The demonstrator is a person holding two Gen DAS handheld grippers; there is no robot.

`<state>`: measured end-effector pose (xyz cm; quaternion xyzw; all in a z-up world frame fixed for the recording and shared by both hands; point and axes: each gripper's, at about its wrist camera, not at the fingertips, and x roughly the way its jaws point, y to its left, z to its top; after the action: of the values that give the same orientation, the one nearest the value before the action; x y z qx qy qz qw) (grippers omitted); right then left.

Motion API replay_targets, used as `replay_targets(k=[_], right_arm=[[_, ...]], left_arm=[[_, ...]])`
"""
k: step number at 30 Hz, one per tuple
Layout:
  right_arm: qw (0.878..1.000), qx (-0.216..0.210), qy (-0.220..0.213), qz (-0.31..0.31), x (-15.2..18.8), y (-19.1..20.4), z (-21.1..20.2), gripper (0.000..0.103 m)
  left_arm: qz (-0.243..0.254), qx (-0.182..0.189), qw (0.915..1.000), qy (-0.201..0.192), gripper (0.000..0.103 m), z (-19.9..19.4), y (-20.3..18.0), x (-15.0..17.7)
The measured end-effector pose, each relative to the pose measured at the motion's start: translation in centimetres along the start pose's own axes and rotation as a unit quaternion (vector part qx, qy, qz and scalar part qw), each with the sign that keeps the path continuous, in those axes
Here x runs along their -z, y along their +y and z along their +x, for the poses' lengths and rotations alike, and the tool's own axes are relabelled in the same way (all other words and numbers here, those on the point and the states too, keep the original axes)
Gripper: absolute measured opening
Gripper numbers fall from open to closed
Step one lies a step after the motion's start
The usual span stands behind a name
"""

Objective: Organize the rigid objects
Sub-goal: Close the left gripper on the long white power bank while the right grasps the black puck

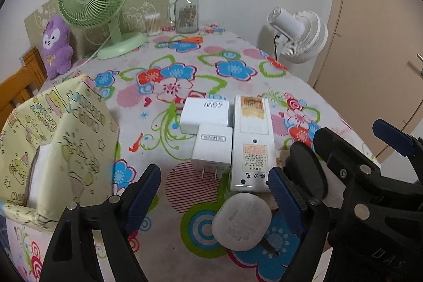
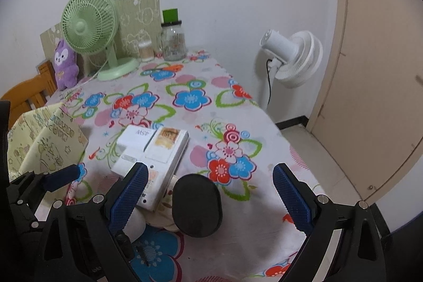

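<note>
While both tools hang over the near end of the surface (image 1: 238,54), I note nothing is gripped yet. My left tool (image 1: 215,198) stands spread, its blue pads either side of a white oval case (image 1: 242,222) without pressing it. My right tool (image 2: 208,192) is likewise spread, with a black oval case (image 2: 197,205) lying between its pads, untouched.

Just beyond sit two white chargers (image 1: 208,128), one touching the other, and a long white remote (image 1: 252,139) beside them. A yellow patterned box (image 1: 60,139) stands open to the left, probably the destination.

Risks, in my judgement: the tools are close together, so closing both at once could knock them against each other. The smooth rounded cases may squirt out of an off-centre pinch. The left tool's right pad lies near the remote's end and could nudge it. The cloth may drag and bunch.
</note>
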<state>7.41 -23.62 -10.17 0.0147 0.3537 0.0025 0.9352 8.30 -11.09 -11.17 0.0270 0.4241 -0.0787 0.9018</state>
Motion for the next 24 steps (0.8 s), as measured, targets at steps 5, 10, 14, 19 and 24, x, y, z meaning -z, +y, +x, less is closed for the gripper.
replay_targets(k=[5,10,14,19,24], right_arm=[[1.000,0.001,0.020,0.012,0.6,-0.5,1.6,0.095],[0.999,0.010,0.046,0.021,0.8,-1.3,3.0,0.093],[0.998,0.005,0.056,0.022,1.0,-1.5,3.8,0.093],[0.997,-0.004,0.066,0.032,1.1,-1.6,4.5,0.093],[0.996,-0.017,0.079,0.045,1.4,-1.5,5.0,0.093]], left_arm=[[0.020,0.000,0.9998,0.004,0.084,1.2,-1.1,0.1],[0.041,0.000,0.9992,-0.001,0.084,2.1,-2.3,-0.1],[0.048,0.003,0.9988,0.011,0.081,3.2,-3.0,-0.2],[0.058,-0.016,0.9982,0.002,0.072,3.5,-3.4,-0.2],[0.061,0.012,0.9980,0.008,0.045,3.4,-3.8,0.1]])
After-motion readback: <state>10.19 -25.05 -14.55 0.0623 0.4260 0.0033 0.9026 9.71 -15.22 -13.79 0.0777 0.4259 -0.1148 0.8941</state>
